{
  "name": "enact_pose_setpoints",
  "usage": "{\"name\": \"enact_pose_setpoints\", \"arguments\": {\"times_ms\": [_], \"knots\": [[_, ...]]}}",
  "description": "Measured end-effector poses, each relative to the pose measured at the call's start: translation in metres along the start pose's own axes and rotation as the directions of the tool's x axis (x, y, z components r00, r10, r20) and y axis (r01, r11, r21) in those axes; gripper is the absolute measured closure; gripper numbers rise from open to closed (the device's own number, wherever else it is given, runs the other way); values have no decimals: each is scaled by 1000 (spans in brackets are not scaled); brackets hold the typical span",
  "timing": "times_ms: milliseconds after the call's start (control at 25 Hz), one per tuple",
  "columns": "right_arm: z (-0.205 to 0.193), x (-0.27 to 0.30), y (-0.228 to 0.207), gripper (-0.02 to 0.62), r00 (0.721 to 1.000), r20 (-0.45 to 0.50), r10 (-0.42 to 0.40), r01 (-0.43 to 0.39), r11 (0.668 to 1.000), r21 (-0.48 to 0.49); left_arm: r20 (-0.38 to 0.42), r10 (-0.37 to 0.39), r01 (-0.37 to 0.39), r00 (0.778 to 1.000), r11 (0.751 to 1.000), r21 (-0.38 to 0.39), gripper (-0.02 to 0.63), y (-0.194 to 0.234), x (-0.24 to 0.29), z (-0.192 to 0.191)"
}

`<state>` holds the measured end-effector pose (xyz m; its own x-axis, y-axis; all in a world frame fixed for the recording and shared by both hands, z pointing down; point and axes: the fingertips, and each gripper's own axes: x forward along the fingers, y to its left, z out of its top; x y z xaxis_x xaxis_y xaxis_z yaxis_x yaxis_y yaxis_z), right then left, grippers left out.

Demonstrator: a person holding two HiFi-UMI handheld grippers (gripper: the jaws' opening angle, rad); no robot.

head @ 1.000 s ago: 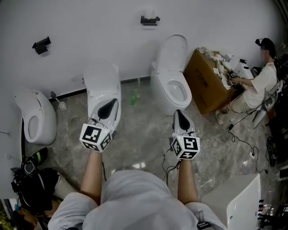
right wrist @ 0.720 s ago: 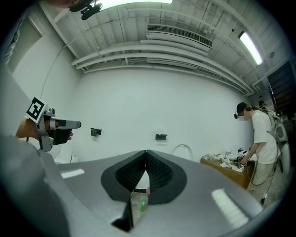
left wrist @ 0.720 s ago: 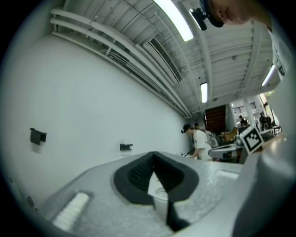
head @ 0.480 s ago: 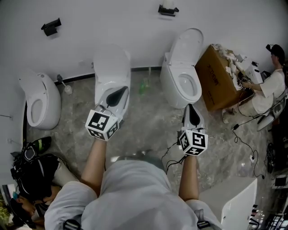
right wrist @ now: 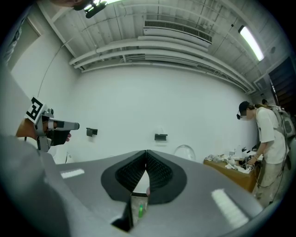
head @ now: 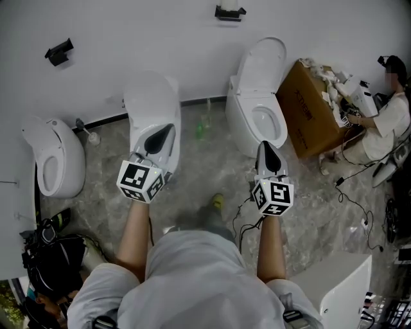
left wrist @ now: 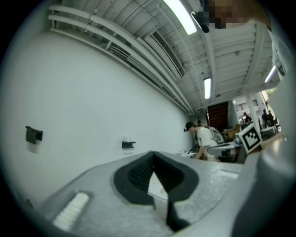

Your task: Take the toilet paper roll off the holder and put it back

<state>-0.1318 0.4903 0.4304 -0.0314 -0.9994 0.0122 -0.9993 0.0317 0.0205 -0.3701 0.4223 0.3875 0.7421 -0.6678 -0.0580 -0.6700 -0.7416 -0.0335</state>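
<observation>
High on the white wall, at twelve o'clock in the head view, the black holder [head: 230, 12] carries the toilet paper roll [head: 229, 4], which sits on top of it, well apart from both grippers. The left gripper [head: 160, 136] is held level above the closed toilet [head: 151, 103], pointing toward one o'clock. In its own view the jaws stand tip to tip with nothing between them. The right gripper [head: 266, 151] points to twelve o'clock, just short of the open toilet [head: 257, 83], and its jaws are likewise pressed together and empty. The right gripper view puts the holder almost dead ahead, slightly toward one o'clock above the jaw tips, with the roll only a faint pale shape on it. A second holder [head: 59, 51] hangs at ten o'clock on the wall, and a third toilet [head: 54, 157] stands at nine o'clock. A green bottle [head: 200, 130] stands on the marbled floor [head: 212, 170] between the two nearer toilets. At two o'clock sits a cardboard box [head: 308, 112] – a seated person [head: 385, 122] is beside it.
</observation>
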Motion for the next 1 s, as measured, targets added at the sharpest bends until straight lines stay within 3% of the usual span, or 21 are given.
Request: {"name": "enact_pose_setpoints", "arguments": {"times_ms": [360, 680, 1000], "knots": [[-8, 98, -81, 592, 1000, -2, 5, -5, 1000, -2, -36, 43, -43, 998, 999, -17, 607, 36, 123, -23], [-4, 201, -167, 592, 999, -20, 35, -35, 999, 14, -34, 67, -67, 997, 998, -14, 607, 57, 251, -21], [3, 261, -217, 592, 998, -13, 61, -61, 998, 10, -31, 87, -87, 996, 996, 1, 607, 63, 320, -15]]}}
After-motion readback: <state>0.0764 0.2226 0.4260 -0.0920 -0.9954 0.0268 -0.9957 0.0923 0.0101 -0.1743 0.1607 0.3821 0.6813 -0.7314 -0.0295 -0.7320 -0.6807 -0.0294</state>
